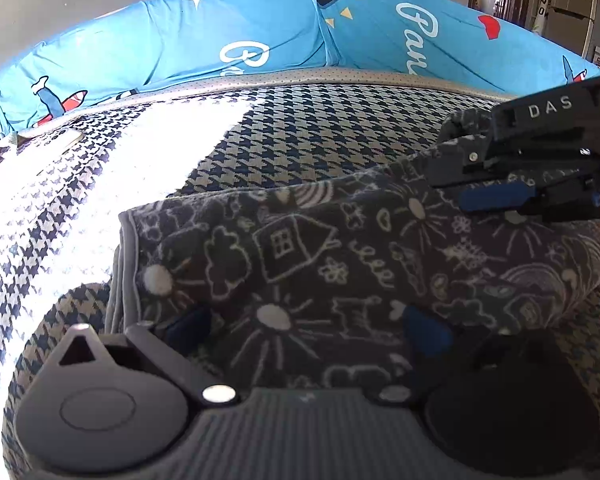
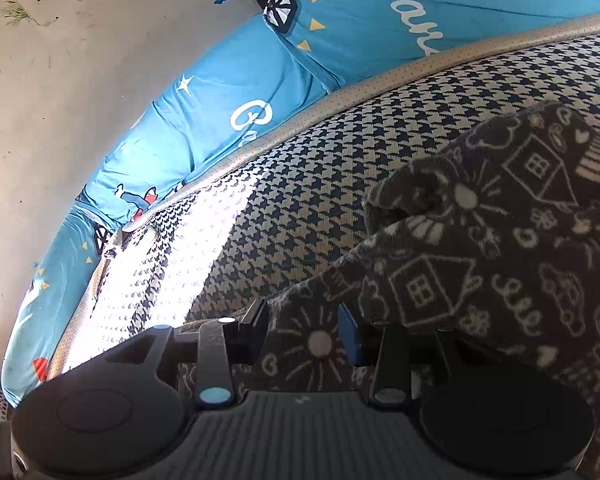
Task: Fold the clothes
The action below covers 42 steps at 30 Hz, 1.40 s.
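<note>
Both tongs at a dark doodle-print garment on a houndstooth mattress.
Left tongs point(image 1: 300, 328) spread, blue pads apart over the garment point(image 1: 340, 264), nothing pinched. Right tongs point(image 2: 306, 332) partly closed with a fold of garment point(image 2: 480, 280) between the pads; actual pinch cannot be told. Garment lies folded on the mattress point(image 1: 300, 128), near side, right of a bright sun patch. Blue printed sheet point(image 1: 180, 40) runs along the far edge.

Folded garment point(image 1: 340, 264) on mattress point(image 1: 300, 128); cushions point(image 1: 260, 36) behind mattress; right gripper point(image 1: 452, 184) over garment's right end.
</note>
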Each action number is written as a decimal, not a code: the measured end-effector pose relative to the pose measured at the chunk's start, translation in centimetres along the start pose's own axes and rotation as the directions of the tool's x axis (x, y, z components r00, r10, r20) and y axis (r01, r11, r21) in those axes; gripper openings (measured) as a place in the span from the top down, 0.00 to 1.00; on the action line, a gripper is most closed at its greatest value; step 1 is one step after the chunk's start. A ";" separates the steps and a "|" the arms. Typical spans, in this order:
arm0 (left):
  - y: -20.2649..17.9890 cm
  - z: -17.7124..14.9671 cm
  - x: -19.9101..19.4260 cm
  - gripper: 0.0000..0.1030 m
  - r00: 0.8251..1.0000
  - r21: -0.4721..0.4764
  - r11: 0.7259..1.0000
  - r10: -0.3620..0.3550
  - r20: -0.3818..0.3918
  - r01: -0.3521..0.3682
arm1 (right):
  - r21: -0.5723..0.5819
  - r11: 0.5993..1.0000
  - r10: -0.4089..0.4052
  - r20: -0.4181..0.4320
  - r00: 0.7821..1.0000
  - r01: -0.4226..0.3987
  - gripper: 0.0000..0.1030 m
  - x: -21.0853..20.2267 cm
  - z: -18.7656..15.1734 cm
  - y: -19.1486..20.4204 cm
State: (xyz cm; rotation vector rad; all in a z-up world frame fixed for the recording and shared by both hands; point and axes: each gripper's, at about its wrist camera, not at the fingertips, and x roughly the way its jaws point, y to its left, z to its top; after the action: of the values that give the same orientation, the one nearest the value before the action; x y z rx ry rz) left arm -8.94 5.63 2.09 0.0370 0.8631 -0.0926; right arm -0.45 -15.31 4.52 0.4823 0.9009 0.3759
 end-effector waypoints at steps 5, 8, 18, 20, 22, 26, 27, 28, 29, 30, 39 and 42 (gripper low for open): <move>-0.4 -0.8 -0.5 0.00 0.999 0.011 1.000 0.020 0.026 -0.020 | 0.058 0.998 -0.013 0.011 1.000 0.012 0.63 -1.7 -2.0 -0.7; -0.5 -1.3 -0.9 0.00 0.999 0.007 1.000 0.024 0.040 -0.024 | 0.078 0.997 0.007 0.046 0.999 -0.011 0.63 -3.4 -3.1 -0.7; -0.7 -2.1 -1.3 0.00 0.998 0.009 0.999 0.035 0.060 -0.035 | 0.115 0.993 0.005 0.091 0.996 -0.015 0.63 -6.0 -6.8 -0.7; -0.8 -2.3 -1.4 0.00 0.997 0.013 0.999 0.039 0.060 -0.040 | 0.117 0.993 -0.011 0.088 0.996 0.000 0.63 -6.0 -7.3 -0.9; -0.9 -2.4 -1.3 0.00 0.997 0.023 0.999 0.046 0.059 -0.047 | 0.122 0.992 -0.031 0.078 0.996 0.021 0.63 -5.6 -7.7 -1.1; -0.9 -2.4 -1.1 0.00 0.997 0.024 0.999 0.047 0.057 -0.048 | 0.135 0.990 -0.060 0.057 0.997 0.052 0.63 -4.6 -8.2 -1.6; -0.8 -2.4 -1.0 0.00 0.997 0.021 0.999 0.045 0.056 -0.046 | 0.138 0.988 -0.069 0.053 0.996 0.061 0.65 -4.4 -8.3 -1.7; -0.7 -2.4 -0.9 0.00 0.998 0.018 0.999 0.043 0.055 -0.045 | 0.144 0.987 -0.080 0.049 0.996 0.072 0.66 -4.2 -8.5 -1.9; -0.6 -2.3 -0.9 0.00 0.998 0.015 0.999 0.043 0.054 -0.043 | 0.146 0.986 -0.092 0.045 0.995 0.084 0.67 -3.9 -8.8 -2.0; -0.6 -2.3 -0.9 0.00 0.998 0.013 0.999 0.043 0.054 -0.044 | 0.135 0.986 -0.106 0.045 0.993 0.099 0.71 -3.7 -9.0 -2.0; -0.5 -2.8 -1.9 0.00 0.997 -0.010 0.999 0.046 0.056 -0.046 | 0.091 0.988 -0.132 0.098 0.986 0.123 0.73 -3.8 -10.0 -1.6; -0.5 -3.1 -2.5 0.00 0.997 -0.021 0.999 0.046 0.057 -0.045 | 0.074 0.991 -0.117 0.138 0.984 0.107 0.70 -4.7 -10.3 -1.0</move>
State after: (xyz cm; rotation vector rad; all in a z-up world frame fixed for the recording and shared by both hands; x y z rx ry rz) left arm -12.88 5.53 1.98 0.0354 0.8053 -0.0427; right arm -11.43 -15.99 1.61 0.5109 0.8003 0.2065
